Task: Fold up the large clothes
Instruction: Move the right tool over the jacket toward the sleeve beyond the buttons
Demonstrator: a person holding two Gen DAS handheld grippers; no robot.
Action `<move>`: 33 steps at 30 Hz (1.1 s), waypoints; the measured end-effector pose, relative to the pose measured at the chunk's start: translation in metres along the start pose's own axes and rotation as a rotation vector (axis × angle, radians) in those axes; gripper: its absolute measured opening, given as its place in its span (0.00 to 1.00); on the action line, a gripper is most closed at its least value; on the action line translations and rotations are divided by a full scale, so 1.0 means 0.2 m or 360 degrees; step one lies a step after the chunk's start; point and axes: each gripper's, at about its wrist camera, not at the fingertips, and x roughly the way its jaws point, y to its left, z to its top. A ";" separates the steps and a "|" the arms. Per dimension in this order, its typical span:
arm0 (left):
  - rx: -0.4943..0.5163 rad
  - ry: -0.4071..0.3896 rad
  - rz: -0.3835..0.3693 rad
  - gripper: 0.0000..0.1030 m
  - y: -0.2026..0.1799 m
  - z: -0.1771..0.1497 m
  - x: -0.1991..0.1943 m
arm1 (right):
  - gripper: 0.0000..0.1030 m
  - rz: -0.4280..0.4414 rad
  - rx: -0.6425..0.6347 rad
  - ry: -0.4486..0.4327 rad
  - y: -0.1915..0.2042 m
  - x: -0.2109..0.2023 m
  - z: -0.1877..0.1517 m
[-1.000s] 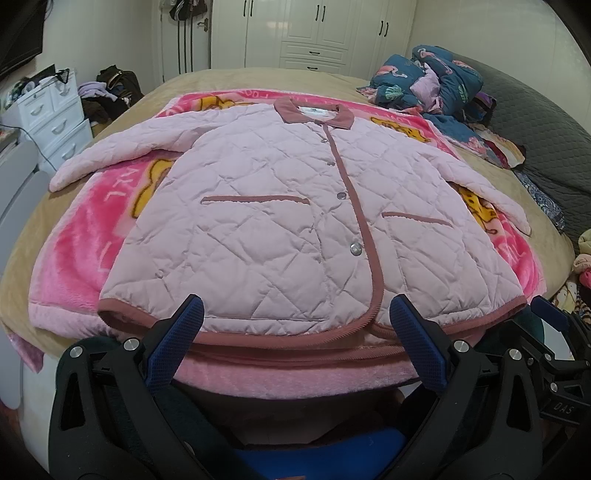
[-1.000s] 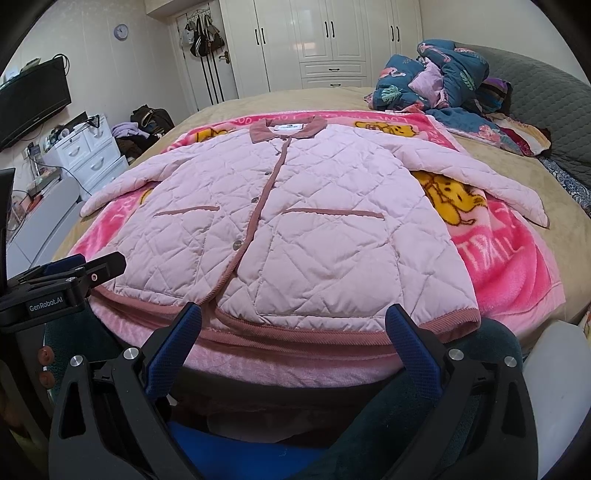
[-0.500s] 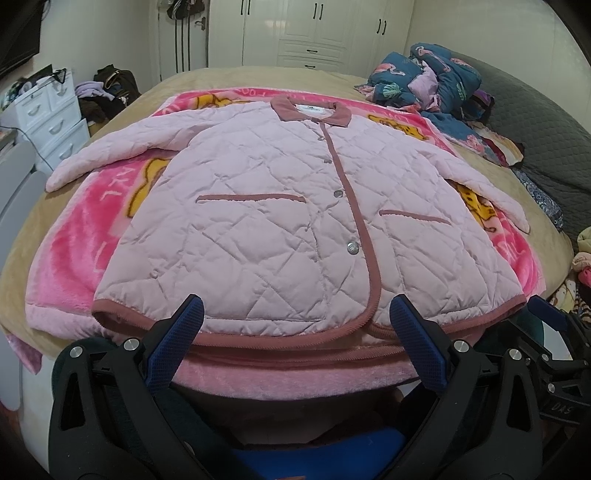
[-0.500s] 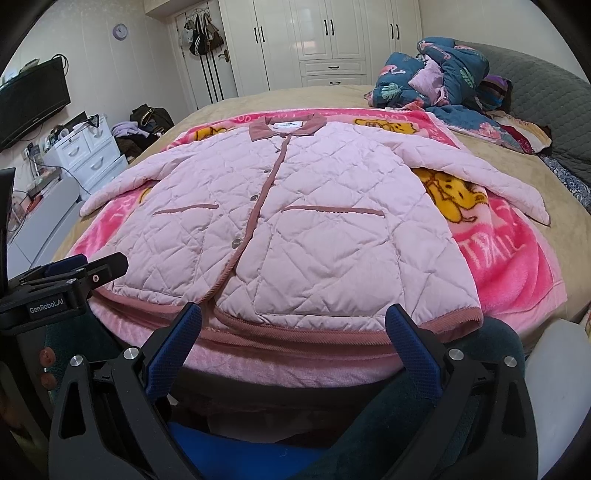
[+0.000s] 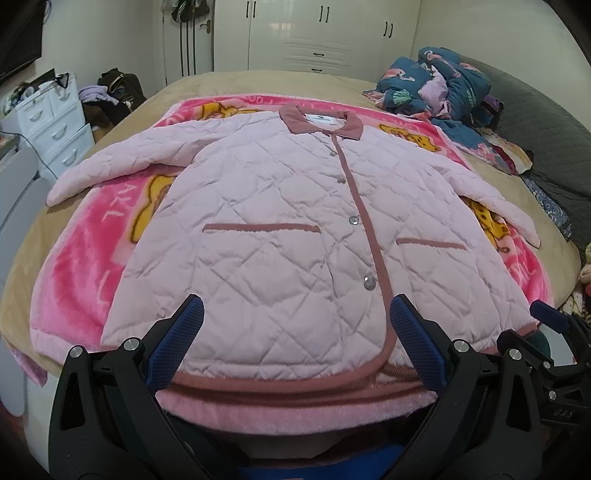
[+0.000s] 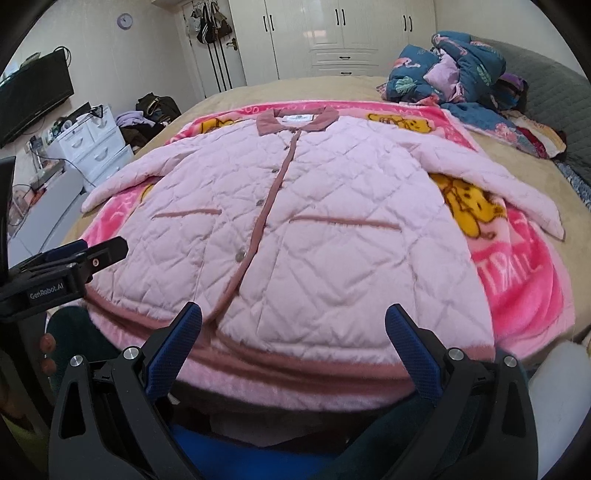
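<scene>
One quilted pink jacket [image 5: 280, 236] lies flat and face up on a pink cartoon blanket [image 5: 85, 266], which is spread over a tan-covered bed [image 5: 229, 83]. Its long axis runs away from both cameras: the collar [image 5: 320, 123] points toward the white wardrobe [image 5: 332, 33] at the far side, and the hem [image 5: 280, 378] lies at the near edge of the bed. Both sleeves are spread outward, one to each side. The front is closed; four snaps show along the dusty-rose placket in the left wrist view. Two trimmed pocket openings are counted, one on each front panel.

The left gripper [image 5: 295, 332] stands with its jaws wide apart, its blue pads [image 5: 177, 343] over the hem area left of the placket's lower curve. Nothing is held between them; whether the pads touch the cloth cannot be told.

The right gripper [image 6: 293, 341] is likewise spread wide and empty, its fingers [image 6: 413, 354] over the hem of the other panel. Contact with the fabric cannot be told here either.

Elsewhere: one heap of dark patterned bedding [image 6: 450, 70] at the far right of the bed, one white drawer unit [image 6: 92, 142] on the floor at left, one dark screen [image 6: 33, 96] on the left wall, one round clock [image 6: 125, 20].
</scene>
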 end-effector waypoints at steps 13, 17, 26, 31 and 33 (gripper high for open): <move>-0.0068 0.0007 0.0013 0.92 0.07 0.22 0.10 | 0.96 0.0031 0.0036 -0.0042 -0.03 0.10 0.26; -0.0079 -0.0003 0.0017 0.92 0.08 0.32 0.13 | 0.96 0.0025 0.0046 -0.0065 -0.04 0.12 0.34; -0.0117 -0.0031 0.0025 0.92 0.09 0.50 0.21 | 0.96 0.0032 0.0060 -0.0106 -0.08 0.20 0.57; -0.0095 -0.0034 -0.0043 0.92 0.06 0.63 0.28 | 0.96 0.0015 0.0088 -0.0158 -0.12 0.24 0.70; -0.0091 -0.0039 -0.0048 0.92 0.06 0.68 0.31 | 0.96 0.0006 0.0109 -0.0182 -0.14 0.26 0.76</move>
